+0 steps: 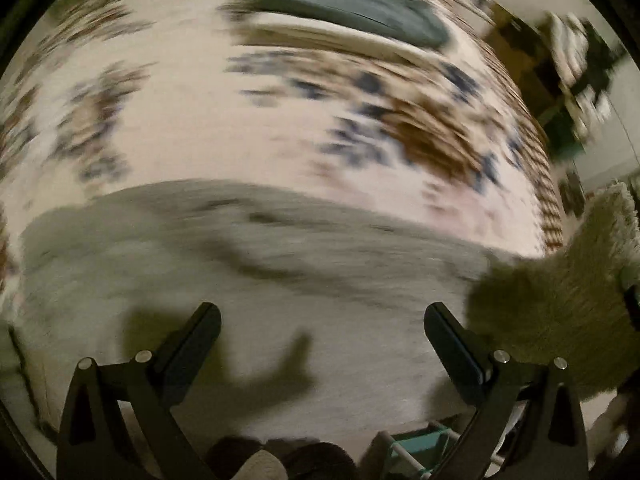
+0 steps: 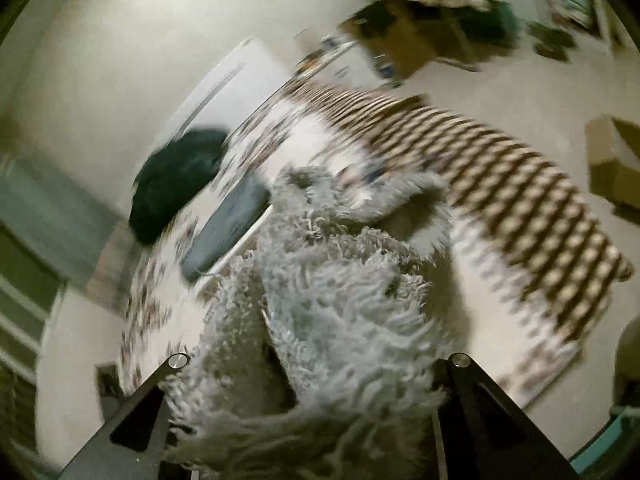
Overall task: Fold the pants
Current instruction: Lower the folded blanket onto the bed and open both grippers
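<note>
The fluffy grey pants [image 1: 256, 280] lie spread on a patterned bed cover [image 1: 208, 120]. My left gripper [image 1: 322, 320] is open and empty just above the pants' near part. In the left wrist view a lifted shaggy part of the pants [image 1: 560, 300] hangs at the right. In the right wrist view the shaggy grey pants [image 2: 332, 312] fill the space between the gripper's arms and hide its fingertips; my right gripper [image 2: 316, 408] holds the fabric up above the bed. Both views are motion blurred.
A folded dark teal garment [image 1: 352, 4] lies on a white one at the bed's far side, also in the right wrist view [image 2: 228, 224]. A dark bundle [image 2: 176, 180] sits by the bed edge. Cardboard boxes [image 2: 612, 160] stand on the floor.
</note>
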### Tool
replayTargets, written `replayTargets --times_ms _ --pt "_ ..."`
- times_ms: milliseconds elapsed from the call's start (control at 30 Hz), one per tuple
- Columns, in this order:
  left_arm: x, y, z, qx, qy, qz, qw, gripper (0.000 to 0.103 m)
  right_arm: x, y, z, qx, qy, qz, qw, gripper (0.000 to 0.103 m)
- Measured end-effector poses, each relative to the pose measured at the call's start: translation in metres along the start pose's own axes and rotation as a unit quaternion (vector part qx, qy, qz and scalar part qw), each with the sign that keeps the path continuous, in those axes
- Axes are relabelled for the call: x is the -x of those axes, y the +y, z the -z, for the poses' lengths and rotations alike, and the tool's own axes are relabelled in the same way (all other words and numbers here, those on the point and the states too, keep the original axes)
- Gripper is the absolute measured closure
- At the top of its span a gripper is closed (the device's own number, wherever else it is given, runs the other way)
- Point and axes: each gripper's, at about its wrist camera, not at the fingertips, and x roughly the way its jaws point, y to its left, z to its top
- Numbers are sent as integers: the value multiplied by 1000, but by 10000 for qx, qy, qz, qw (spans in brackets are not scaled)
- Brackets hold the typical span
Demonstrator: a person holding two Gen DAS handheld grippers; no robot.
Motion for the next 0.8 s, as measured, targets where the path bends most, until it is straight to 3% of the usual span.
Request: replayTargets --times_ms 200,300,400,433,467,533,633,800 --pt "22 118 19 1017 -78 -474 9937 0 -91 116 116 1200 866 -23 9890 80" --pt "25 167 36 1352 6 -673 9885 0 -141 157 193 1959 1381 207 9706 79" --pt "29 201 48 1539 46 -794 9849 0 -184 185 255 2442 2207 621 9422 64" --pt "30 210 51 1610 41 -767 9840 0 -192 195 277 2551 2590 598 9297 44" --pt "32 215 51 1655 34 -731 9835 0 -194 201 288 2603 2834 431 9220 33" --pt "31 220 47 1687 -12 -613 9838 0 -183 214 299 2727 3054 -52 9123 32" --pt "31 210 34 1509 -122 -391 9877 0 -158 212 294 2692 3278 -341 9049 26" --pt "15 151 2 874 -173 91 9960 0 -119 151 233 1964 3177 276 9272 25"
